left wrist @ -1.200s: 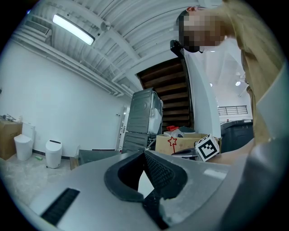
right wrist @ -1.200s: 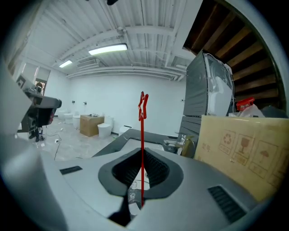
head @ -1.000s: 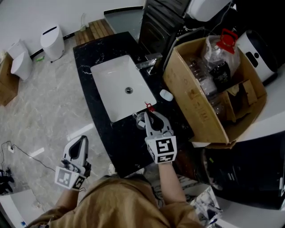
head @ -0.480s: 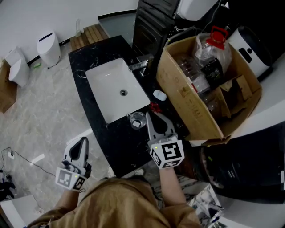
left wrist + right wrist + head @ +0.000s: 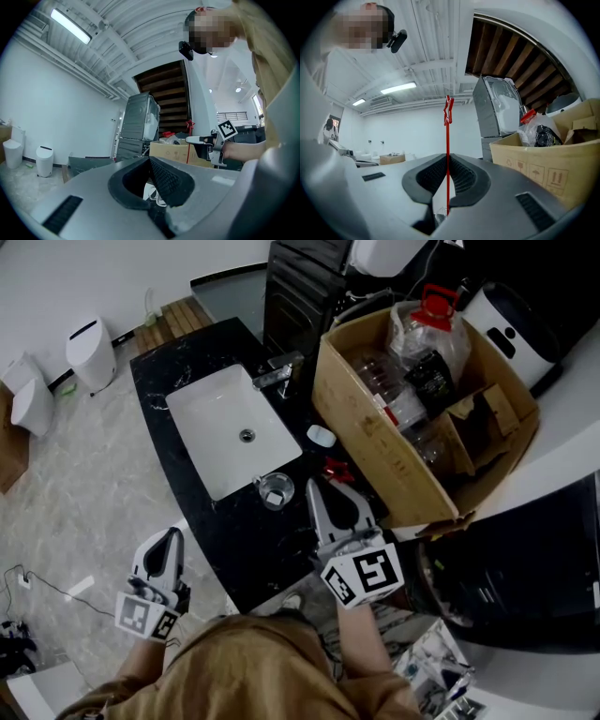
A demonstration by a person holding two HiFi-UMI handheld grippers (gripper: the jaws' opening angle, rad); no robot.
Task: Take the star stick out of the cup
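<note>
- The taking-out step looks nearly done: the right gripper [image 5: 447,178] has its jaws pressed together on the star stick [image 5: 448,140], and the stick stands upright between the ribbed pads.
- From the head view, the stick is above the black counter [image 5: 239,545], to the right of the cup [image 5: 275,490] and apart from it. The cup seems to be empty now.
- The left gripper [image 5: 154,183] hangs off the counter edge, well apart from the work. Its jaws are together and nothing is between them.
- I judge that the next move is to carry the stick away from the cup and put it down. This needs a firm pinch, because so thin a rod can easily turn or slip between the pads.
- The stick is a thin, straight red rod, probably plastic, with a small star outline at the top.
- The cup is clear and round, like glass. The counter is dark polished stone with pale veins, and a white rectangular sink [image 5: 211,418] is set in it.
- A brown cardboard box [image 5: 361,442] stands just beside the right gripper.
</note>
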